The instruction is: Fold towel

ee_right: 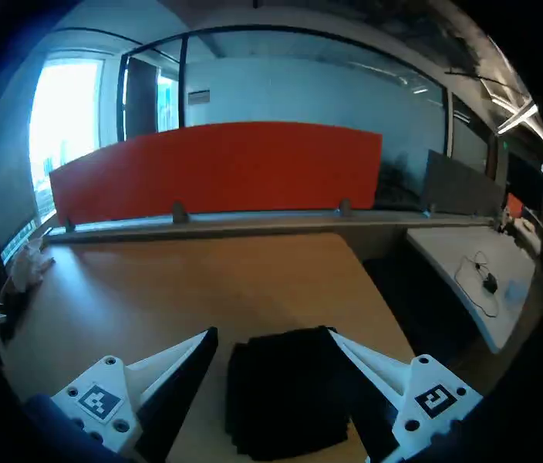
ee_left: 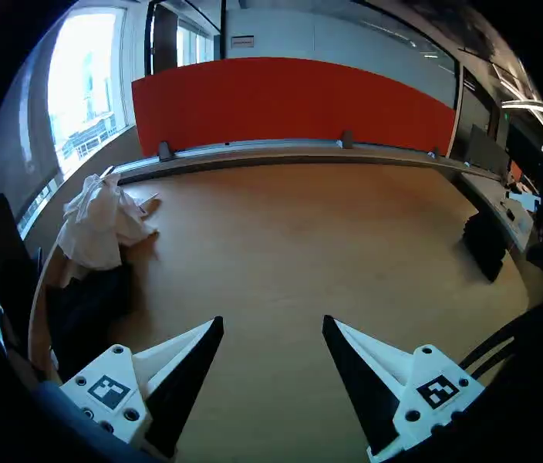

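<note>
So the big thing here is the wooden bench (ee_left: 287, 231), mostly bare in the middle, with a red divider (ee_left: 287, 100) running along its far edge. Over at the left edge there's a crumpled heap of pale towels (ee_left: 98, 220) sitting on top of some darker cloth (ee_left: 86, 301), none of it folded. At the right edge, near the front corner, is a neat black folded stack (ee_right: 287, 393). The right claw (ee_right: 271, 332) is spread wide with a finger on each side of that stack. The right-hand finger looks right up against the cloth, but I honestly can't tell if it's touching, and it's not squeezing anything. The left claw (ee_left: 271, 319) is also wide and empty, hovering over bare wood with the pale heap off to its left. My read is that the black stack is done and the next towel has to come from the pale heap. To do that well, I'd lift the right claw straight up so it doesn't drag the stack crooked. Then pinch just one towel by a corner, pull it onto the bare middle, and flatten it before folding.
</note>
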Tool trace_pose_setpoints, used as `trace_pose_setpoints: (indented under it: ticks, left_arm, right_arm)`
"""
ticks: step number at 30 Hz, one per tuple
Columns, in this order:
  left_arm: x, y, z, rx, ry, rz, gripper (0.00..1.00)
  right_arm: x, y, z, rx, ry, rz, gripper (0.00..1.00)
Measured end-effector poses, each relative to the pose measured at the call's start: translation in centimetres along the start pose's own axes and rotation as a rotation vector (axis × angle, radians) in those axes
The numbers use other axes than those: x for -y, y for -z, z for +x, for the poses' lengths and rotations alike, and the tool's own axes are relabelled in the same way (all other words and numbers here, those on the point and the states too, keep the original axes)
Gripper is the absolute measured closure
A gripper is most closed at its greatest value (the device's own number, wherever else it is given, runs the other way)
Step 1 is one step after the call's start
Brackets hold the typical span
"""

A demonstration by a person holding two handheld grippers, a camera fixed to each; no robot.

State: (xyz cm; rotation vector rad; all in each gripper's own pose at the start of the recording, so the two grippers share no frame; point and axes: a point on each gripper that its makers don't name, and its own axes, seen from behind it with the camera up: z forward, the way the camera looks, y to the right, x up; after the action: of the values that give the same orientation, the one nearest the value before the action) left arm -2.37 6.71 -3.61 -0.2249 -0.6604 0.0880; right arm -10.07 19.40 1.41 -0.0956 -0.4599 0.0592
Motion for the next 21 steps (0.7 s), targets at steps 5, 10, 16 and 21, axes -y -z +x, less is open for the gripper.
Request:
trace_pose_setpoints:
  ticks: [5,10,16,21]
  left_arm:
    - [0.2,-0.1,1.4,-0.038,0.014,0.009,0.05]
    - [0.6,-0.1,3.5,-0.099,0.035,0.022,0.05]
    - [1.4,0.0,6.3,-0.183,0.059,0.05,0.05]
    - [2.0,0.5,9.4,-0.283,0.092,0.068,0.05]
  right_arm:
    - [1.1,0.4,2.6,-0.116,-0.022,0.005,0.0]
    - [2.1,0.8,4.4,-0.189,-0.047,0.02,0.0]
    - [3.3,1.5,6.4,-0.262,-0.057,0.032,0.0]
    - [4.8,2.2,7.9,-0.302,-0.052,0.047,0.0]
